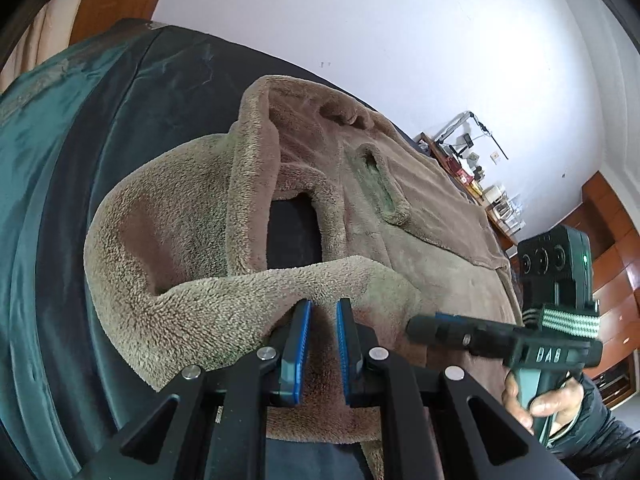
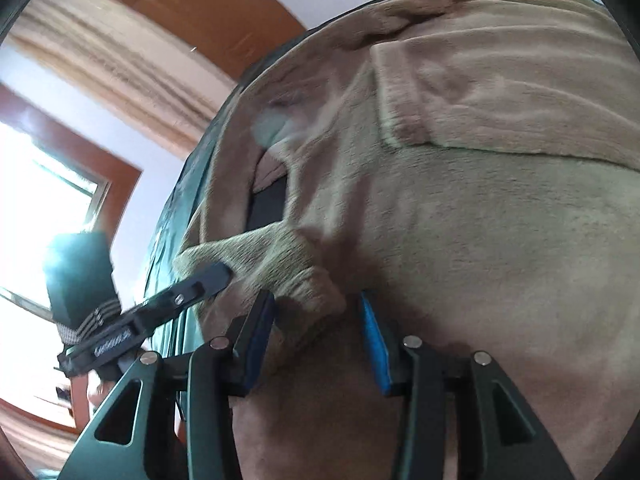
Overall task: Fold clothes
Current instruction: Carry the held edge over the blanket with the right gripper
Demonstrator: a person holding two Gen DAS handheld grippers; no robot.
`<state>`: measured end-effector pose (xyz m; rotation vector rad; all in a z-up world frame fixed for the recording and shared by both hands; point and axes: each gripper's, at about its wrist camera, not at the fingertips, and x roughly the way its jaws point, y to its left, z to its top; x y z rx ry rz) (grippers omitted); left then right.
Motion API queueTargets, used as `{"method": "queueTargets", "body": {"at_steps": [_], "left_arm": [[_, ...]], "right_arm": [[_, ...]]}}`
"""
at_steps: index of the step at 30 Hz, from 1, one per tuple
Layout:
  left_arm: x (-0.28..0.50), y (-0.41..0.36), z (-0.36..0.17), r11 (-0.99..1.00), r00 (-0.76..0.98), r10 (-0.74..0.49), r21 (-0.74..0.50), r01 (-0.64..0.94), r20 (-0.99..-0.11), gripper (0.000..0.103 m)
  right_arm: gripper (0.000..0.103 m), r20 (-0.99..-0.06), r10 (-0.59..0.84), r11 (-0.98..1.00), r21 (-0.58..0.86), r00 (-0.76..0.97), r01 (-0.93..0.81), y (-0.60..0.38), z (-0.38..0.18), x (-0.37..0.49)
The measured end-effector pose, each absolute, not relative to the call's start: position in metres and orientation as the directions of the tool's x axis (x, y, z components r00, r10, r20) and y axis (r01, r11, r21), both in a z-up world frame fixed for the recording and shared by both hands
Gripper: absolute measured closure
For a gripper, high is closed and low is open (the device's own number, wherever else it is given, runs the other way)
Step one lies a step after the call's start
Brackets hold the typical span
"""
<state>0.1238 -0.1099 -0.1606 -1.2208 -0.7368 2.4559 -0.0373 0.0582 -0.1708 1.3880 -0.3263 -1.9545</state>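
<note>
Thick fleece robe (image 1: pixel 400 208) spread on dark bed cover (image 1: pixel 80 160); soft, bulky, floppy. Left gripper (image 1: pixel 323 312) parted around folded hem; right gripper (image 2: pixel 316 312) also parted, perhaps touching. Best gripped at doubled edges.

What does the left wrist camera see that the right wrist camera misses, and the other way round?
Only the left view shows a cluttered shelf by the white wall, wooden drawers and a hand holding the right gripper. Only the right view shows a bright window and a curtain. Both show the brown fleece garment on the dark green bed cover, and both grippers' jaws apart at it.
</note>
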Motion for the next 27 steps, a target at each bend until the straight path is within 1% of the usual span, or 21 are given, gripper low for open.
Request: {"method": "queueTargets", "body": {"at_steps": [6, 8, 9, 10, 11, 13, 15, 17, 22, 24, 27], "left_arm": [[0.125, -0.111, -0.161, -0.824, -0.598, 0.469, -0.566, -0.032, -0.65, 0.089], [0.126, -0.112, -0.159, -0.827, -0.605, 0.458, -0.561, -0.022, -0.651, 0.089], [0.127, -0.112, -0.158, -0.829, -0.612, 0.45, -0.559, -0.015, -0.651, 0.089], [0.128, -0.114, -0.155, -0.829, -0.623, 0.441, -0.559, -0.008, -0.646, 0.089], [0.129, -0.116, -0.152, -0.829, -0.634, 0.434, -0.559, -0.003, -0.64, 0.089], [0.13, -0.121, -0.143, -0.831, -0.662, 0.412, -0.556, 0.008, -0.626, 0.089], [0.13, -0.128, -0.133, -0.833, -0.688, 0.391, -0.553, 0.019, -0.612, 0.089], [0.129, -0.135, -0.124, -0.835, -0.711, 0.369, -0.55, 0.029, -0.598, 0.089], [0.123, -0.129, -0.129, -0.837, -0.695, 0.375, -0.547, 0.032, -0.613, 0.089], [0.12, -0.127, -0.131, -0.837, -0.689, 0.377, -0.546, 0.033, -0.619, 0.089], [0.116, -0.124, -0.134, -0.838, -0.679, 0.38, -0.544, 0.034, -0.628, 0.089]], "right_arm": [[0.056, -0.724, -0.667, -0.705, 0.537, -0.176, 0.463, 0.044, -0.165, -0.033], [0.058, -0.722, -0.667, -0.703, 0.529, -0.182, 0.476, 0.041, -0.162, -0.032], [0.065, -0.722, -0.667, -0.701, 0.525, -0.185, 0.483, 0.039, -0.16, -0.032], [0.07, -0.721, -0.667, -0.7, 0.52, -0.188, 0.489, 0.038, -0.158, -0.032], [0.073, -0.72, -0.667, -0.699, 0.516, -0.191, 0.495, 0.037, -0.157, -0.031], [0.085, -0.718, -0.668, -0.696, 0.508, -0.197, 0.508, 0.034, -0.153, -0.031], [0.087, -0.71, -0.67, -0.693, 0.492, -0.217, 0.527, 0.033, -0.145, -0.03], [0.087, -0.685, -0.676, -0.689, 0.456, -0.273, 0.563, 0.035, -0.123, -0.03], [0.088, -0.613, -0.692, -0.686, 0.394, -0.382, 0.612, 0.046, -0.077, -0.033], [0.088, -0.602, -0.684, -0.701, 0.387, -0.412, 0.599, 0.053, -0.071, -0.036], [0.088, -0.613, -0.648, -0.742, 0.377, -0.451, 0.554, 0.07, -0.074, -0.044]]}}
